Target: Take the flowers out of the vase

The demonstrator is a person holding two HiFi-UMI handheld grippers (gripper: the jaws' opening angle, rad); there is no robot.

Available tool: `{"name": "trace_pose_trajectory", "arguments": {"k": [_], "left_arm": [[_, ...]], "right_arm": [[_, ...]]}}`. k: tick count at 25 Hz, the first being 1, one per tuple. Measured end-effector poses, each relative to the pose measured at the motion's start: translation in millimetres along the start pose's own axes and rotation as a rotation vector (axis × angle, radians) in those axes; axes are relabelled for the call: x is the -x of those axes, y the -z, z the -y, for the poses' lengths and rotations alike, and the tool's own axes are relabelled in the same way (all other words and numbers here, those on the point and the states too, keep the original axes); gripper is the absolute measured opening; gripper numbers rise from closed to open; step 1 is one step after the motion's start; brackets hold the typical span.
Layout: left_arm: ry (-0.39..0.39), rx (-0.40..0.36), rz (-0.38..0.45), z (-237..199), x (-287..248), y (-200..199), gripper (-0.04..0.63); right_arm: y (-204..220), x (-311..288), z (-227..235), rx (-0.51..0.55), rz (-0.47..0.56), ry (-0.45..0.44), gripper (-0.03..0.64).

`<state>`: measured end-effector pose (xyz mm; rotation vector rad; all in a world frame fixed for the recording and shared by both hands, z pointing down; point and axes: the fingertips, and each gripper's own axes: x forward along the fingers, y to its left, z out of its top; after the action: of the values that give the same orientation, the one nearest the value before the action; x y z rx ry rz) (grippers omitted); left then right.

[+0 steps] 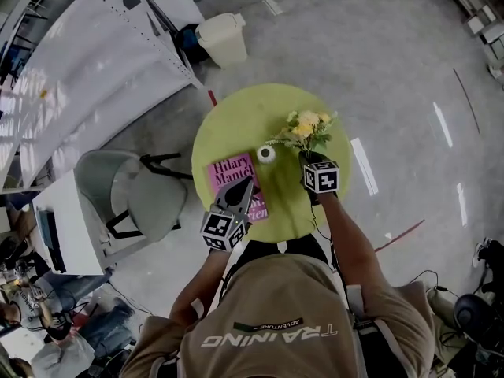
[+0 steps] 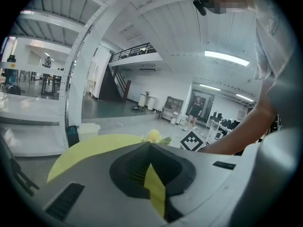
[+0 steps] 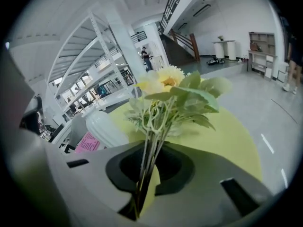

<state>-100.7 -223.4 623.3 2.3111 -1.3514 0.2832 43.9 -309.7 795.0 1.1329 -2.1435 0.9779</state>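
Observation:
A bunch of yellow flowers (image 1: 307, 128) with green leaves is out of the small white ribbed vase (image 1: 266, 154), over the right side of the round yellow-green table (image 1: 236, 116). My right gripper (image 1: 309, 157) is shut on the stems just right of the vase. In the right gripper view the stems run down between the jaws (image 3: 142, 186), the flowers (image 3: 168, 91) rise above them, and the vase (image 3: 104, 129) stands to the left. My left gripper (image 1: 244, 186) hangs over the pink book (image 1: 228, 172), its jaws together and holding nothing (image 2: 154, 183).
A grey chair (image 1: 134, 191) stands left of the table. A white bin (image 1: 223, 39) sits on the floor behind it, next to white metal racking (image 1: 94, 53). A person (image 2: 195, 109) stands far off across the hall.

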Motion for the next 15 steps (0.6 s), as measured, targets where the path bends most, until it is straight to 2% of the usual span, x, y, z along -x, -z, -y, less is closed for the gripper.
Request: {"name": "trace_pose_trajectory", "arguments": {"k": [3, 4, 5, 9, 15], "left_arm": [[-0.007, 0.008, 0.001, -3.9, -1.7, 0.6, 0.006], [-0.008, 0.01, 0.002, -4.4, -1.8, 0.7, 0.006], [-0.009, 0.011, 0.002, -4.8, -1.6, 0.8, 0.006], [-0.007, 0.014, 0.004, -5.5, 0.4, 2.0, 0.006], [-0.001, 0.018, 0.012, -8.5, 6.1, 3.7, 0.006]], "right_arm": [[6.4, -7.2, -1.1, -0.013, -0.035, 0.011, 0.065], [8.3, -8.3, -2.6, -0.014, -0.045, 0.013, 0.128], [10.5, -8.9, -3.7, -0.006, -0.057, 0.022, 0.16], [17.1, -4.7, -0.5, 0.064, -0.081, 0.11, 0.16], [17.7, 15.4, 0.9, 0.088, -0.026, 0.196, 0.16]]}}
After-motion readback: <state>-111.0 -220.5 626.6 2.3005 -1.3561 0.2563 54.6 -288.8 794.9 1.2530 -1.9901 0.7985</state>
